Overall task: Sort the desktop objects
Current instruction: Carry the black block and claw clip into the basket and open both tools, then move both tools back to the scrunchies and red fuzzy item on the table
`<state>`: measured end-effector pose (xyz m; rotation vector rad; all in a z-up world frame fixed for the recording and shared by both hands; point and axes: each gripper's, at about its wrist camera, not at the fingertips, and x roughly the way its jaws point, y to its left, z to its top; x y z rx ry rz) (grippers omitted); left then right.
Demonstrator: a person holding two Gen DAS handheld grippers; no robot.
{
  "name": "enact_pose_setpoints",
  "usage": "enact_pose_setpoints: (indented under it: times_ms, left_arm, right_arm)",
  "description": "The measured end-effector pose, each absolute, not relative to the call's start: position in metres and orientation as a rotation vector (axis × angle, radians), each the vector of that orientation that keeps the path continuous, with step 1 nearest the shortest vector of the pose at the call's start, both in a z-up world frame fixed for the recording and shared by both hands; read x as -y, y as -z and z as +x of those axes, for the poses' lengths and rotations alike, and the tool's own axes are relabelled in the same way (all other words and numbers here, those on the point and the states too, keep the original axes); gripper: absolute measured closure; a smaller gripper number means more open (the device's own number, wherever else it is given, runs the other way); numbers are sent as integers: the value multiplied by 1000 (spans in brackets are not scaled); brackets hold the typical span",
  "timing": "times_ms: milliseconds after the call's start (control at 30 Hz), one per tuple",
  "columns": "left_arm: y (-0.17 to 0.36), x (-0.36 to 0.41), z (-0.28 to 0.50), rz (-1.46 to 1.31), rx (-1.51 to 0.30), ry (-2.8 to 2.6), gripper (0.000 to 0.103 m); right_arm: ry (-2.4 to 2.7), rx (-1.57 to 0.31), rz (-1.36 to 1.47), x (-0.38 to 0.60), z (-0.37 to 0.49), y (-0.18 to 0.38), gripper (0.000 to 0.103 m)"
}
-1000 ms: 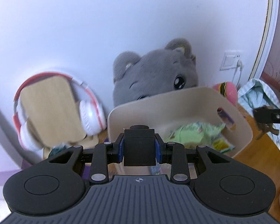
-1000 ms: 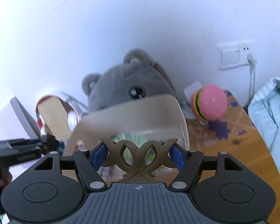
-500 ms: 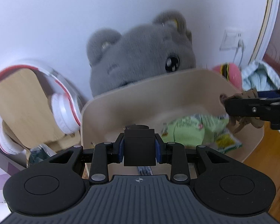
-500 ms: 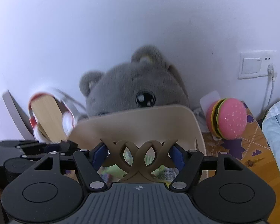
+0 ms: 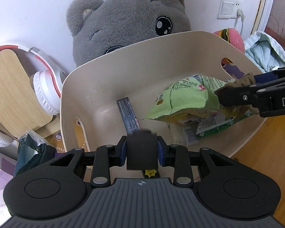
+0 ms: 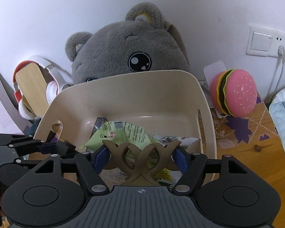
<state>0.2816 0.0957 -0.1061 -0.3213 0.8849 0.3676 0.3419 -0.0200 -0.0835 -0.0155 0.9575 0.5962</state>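
Observation:
A beige plastic bin [image 5: 123, 60] [image 6: 142, 87] fills the middle of both views. Inside lie a green snack bag [image 5: 182, 102] [image 6: 123, 134] and a dark flat strip [image 5: 128, 117]. My left gripper [image 5: 142, 151] is shut on a black cube-shaped block [image 5: 142, 150] and hangs over the bin's near left part. My right gripper [image 6: 141, 158] is shut on a brown woven hair claw [image 6: 140, 159] above the bin's near side; in the left wrist view it reaches in from the right [image 5: 243, 95], over the snack bag.
A grey plush toy [image 6: 127, 53] leans on the wall behind the bin. Red and white headphones [image 5: 45, 87] hang on a wooden board [image 5: 11, 93] at left. A burger-shaped toy [image 6: 235, 93] and light blue cloth [image 5: 266, 51] lie at right, on the wooden table [image 6: 252, 155].
Both grippers moved forward and down over the bin, which now looks larger with its contents in view. The right gripper came in over the snack bag. Both grips are unchanged.

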Motion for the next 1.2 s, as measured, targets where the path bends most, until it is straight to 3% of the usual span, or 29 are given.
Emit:
enact_pose_setpoints:
  times_ms: [133,200,267,367,400,767,1200]
  left_arm:
    - [102,-94,281,-307,-864,-377,68]
    - [99,-94,279,-304,-850,-383,53]
    - [95,-93,275,-301,-833,-388,45]
    - [90,-91,269,-299,-815,-391,39]
    - [89,-90,268,-296,-813,-395,38]
    - [70,-77,228,-309,-771,-417,36]
    - [91,-29,170,-435,-840,-369,35]
  right_arm:
    - [-585,-970,-33,20,342,85,32]
    - [-580,-979,-37,22,342,85,31]
    - [-574,-979,-40,24,342,83,27]
    - [-585,-969,-33,28,340,79,22]
    - [-585,-965,-34,29,339,77,16]
    - [-618,-877,-36,43,312,46,0]
    - [-722,-911,-251,72,228,70,0]
